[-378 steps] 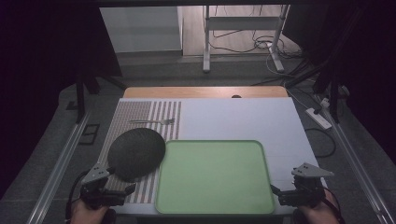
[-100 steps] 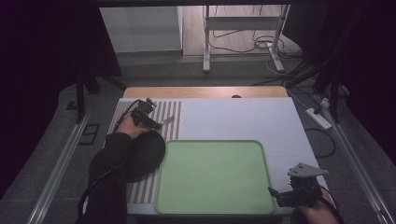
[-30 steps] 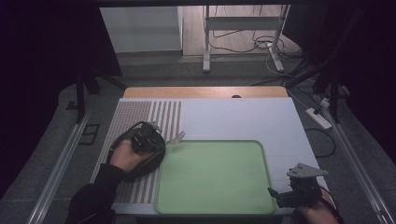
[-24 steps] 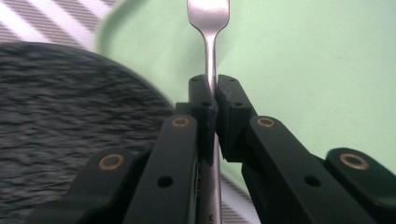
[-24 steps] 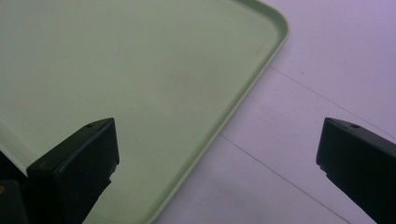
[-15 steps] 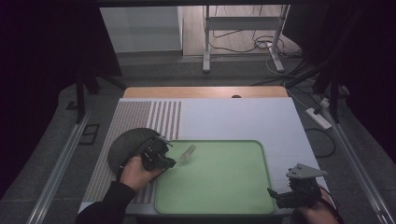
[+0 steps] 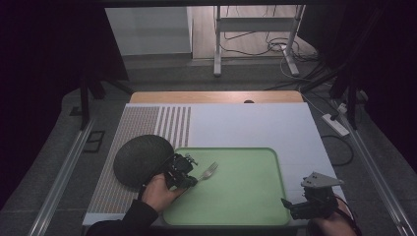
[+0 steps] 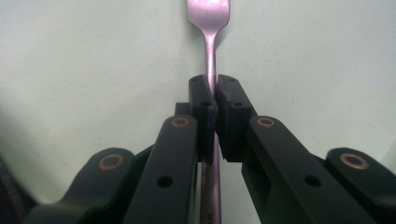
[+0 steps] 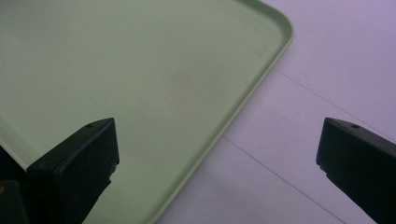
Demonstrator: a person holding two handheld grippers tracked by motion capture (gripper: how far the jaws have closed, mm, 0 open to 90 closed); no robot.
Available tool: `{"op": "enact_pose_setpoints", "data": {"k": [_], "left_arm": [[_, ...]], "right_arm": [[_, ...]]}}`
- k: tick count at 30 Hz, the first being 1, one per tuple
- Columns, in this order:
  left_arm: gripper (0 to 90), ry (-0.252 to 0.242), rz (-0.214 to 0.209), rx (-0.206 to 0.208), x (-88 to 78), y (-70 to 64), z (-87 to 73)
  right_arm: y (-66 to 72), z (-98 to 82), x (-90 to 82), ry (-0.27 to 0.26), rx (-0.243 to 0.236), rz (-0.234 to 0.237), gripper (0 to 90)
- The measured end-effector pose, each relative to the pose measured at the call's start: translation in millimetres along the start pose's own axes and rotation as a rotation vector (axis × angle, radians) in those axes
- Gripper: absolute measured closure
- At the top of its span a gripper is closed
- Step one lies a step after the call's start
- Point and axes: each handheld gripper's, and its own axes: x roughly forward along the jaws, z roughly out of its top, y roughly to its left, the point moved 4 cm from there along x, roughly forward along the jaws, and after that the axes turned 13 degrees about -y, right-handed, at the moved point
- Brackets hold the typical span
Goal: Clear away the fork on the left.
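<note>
So the left gripper [image 8: 212, 100] has its jaws clamped on the fork [image 8: 209, 28] handle, tines poking out over the tray [image 7: 255, 206] near its left edge, looks like it's off the surface but hard to say. Right gripper [image 9: 217, 154] (jaws wide apart) sits at the tray's near right corner, and a dark mat [image 7: 135, 157] lies just left of the tray.

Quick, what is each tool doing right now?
Left tool: closed on the fork, over the green tray.
Right tool: open, holding nothing.
</note>
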Motion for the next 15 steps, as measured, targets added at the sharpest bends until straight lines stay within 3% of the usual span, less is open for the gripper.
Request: {"op": "enact_pose_setpoints", "data": {"k": [5,6,7,8,11,12,14,15], "left_arm": [[83.3,0.009,-0.004,0.007,5.6,-1.0,-2.9],[81.5,-0.007,0.008,0.021,4.1,-1.0,-1.8],[72.1,-0.046,0.019,0.042,-0.7,-2.4,2.4],[72.0,-0.076,0.021,0.055,-4.1,-4.2,5.6],[82.0,-0.119,-0.007,0.073,-7.5,-9.0,11.1],[86.1,-0.123,-0.041,0.078,-3.0,-14.0,14.0],[88.6,-0.110,-0.054,0.080,1.4,-15.6,14.6],[88.6,-0.073,-0.060,0.087,11.8,-17.3,14.6]], "right_arm": [[-0.1,0.0,-0.1,-0.002,0.001,0.001,0.0],[-0.1,0.0,-0.1,-0.002,0.000,0.001,0.0],[0.0,0.1,-0.1,-0.002,-0.001,0.002,0.0],[0.0,0.0,-0.1,-0.001,-0.001,0.002,0.0],[0.2,0.0,0.2,0.001,0.000,0.002,0.0],[0.2,0.0,0.2,0.003,0.001,0.003,0.0],[0.3,-0.1,0.2,0.003,0.001,0.002,0.0],[0.3,-0.1,0.1,0.002,0.000,0.003,0.0]]}}
